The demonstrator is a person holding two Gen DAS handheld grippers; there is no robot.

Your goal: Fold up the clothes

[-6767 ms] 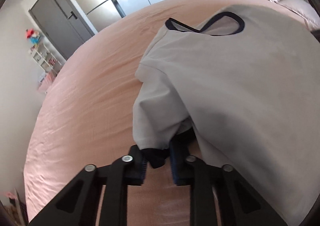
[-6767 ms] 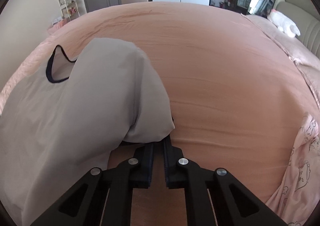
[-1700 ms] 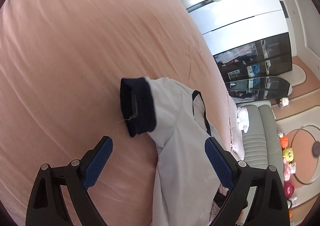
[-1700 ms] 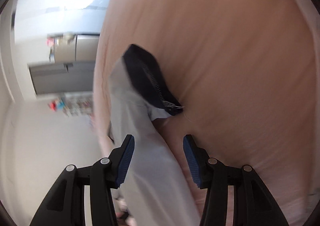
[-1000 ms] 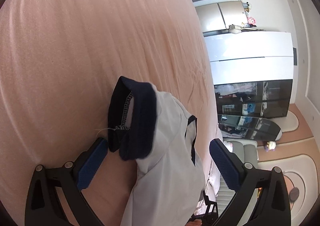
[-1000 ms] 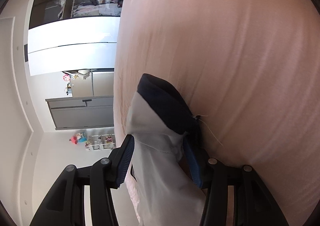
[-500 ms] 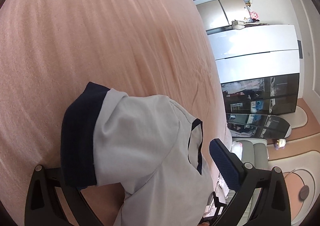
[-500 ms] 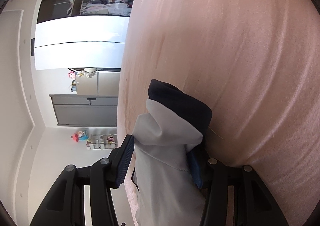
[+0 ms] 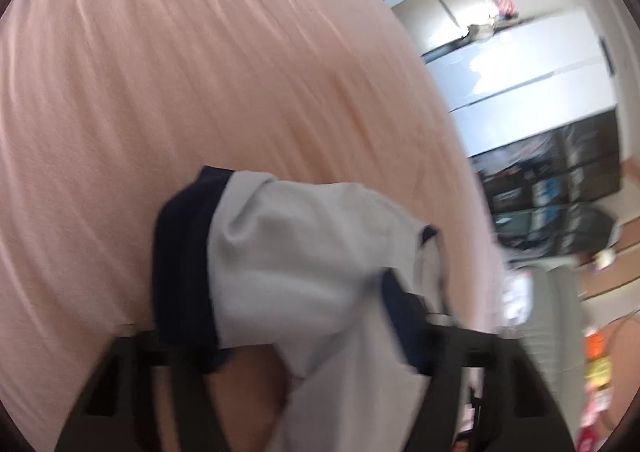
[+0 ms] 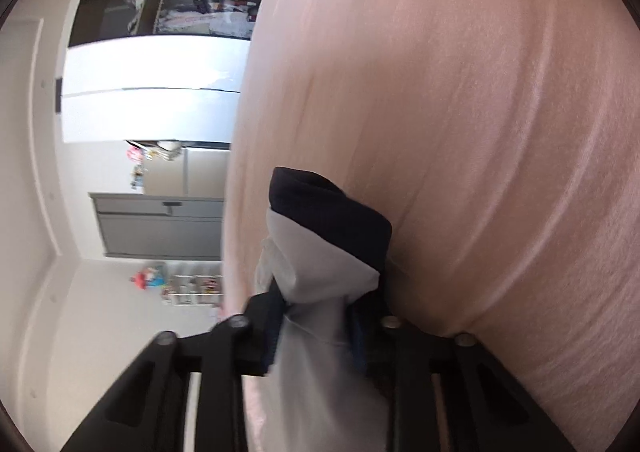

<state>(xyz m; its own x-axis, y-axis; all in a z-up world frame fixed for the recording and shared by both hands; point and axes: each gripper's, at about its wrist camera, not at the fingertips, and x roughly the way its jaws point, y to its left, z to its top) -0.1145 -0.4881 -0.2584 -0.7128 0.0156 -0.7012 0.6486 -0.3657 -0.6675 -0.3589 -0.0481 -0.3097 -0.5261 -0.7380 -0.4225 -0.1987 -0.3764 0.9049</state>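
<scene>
On the pink bed (image 9: 200,72) lies one grey shirt (image 9: 304,252), two navy-cuffed sleeves lifted; wide bare sheet spreads beyond each cuff. Left gripper (image 9: 280,344) and right gripper (image 10: 316,332) have just been closing, jaws now clamped on a sleeve each

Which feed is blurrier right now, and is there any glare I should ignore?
Left wrist view: motion-smeared, shirt sleeve and fingers soft-edged; glare on the white wardrobe. Right wrist view: sharper on the navy cuff, fingers slightly smeared; wardrobe panel blown out. Both bend the bed strongly.
</scene>
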